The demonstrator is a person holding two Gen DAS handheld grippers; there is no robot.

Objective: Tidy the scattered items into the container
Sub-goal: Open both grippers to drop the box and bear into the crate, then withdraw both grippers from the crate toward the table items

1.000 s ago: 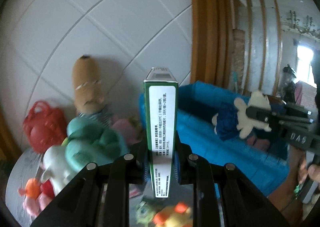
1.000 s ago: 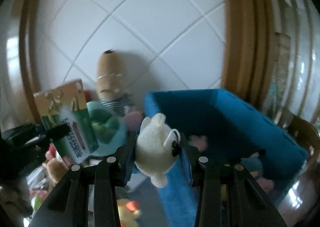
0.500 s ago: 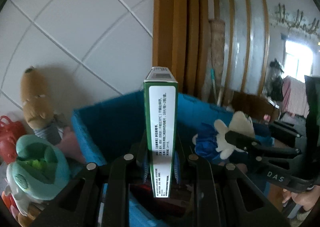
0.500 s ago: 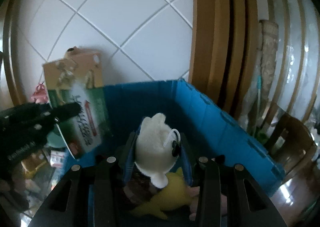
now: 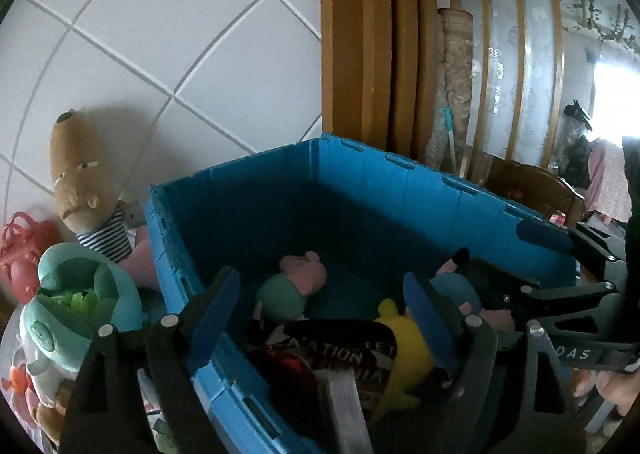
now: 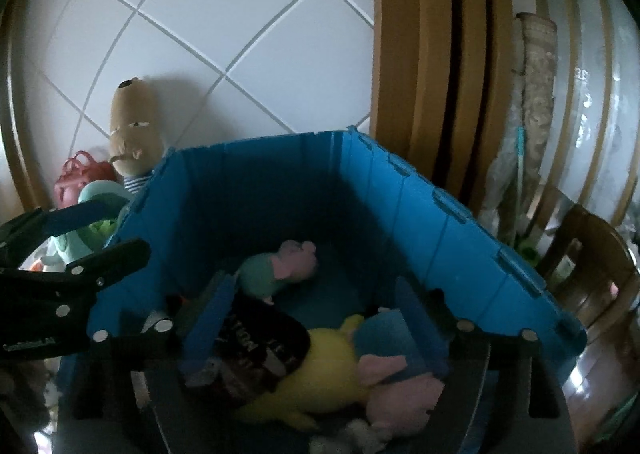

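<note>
Both the left gripper (image 5: 320,294) and right gripper (image 6: 316,302) hang wide open and empty over the blue bin (image 5: 460,206) (several plush toys inside), while the brown plush (image 5: 80,182) and teal toy (image 5: 76,294) wait outside.

Yellow plush (image 6: 316,378) half under dark pouch (image 6: 260,350), white toy (image 6: 352,436) blurred at edge.
</note>
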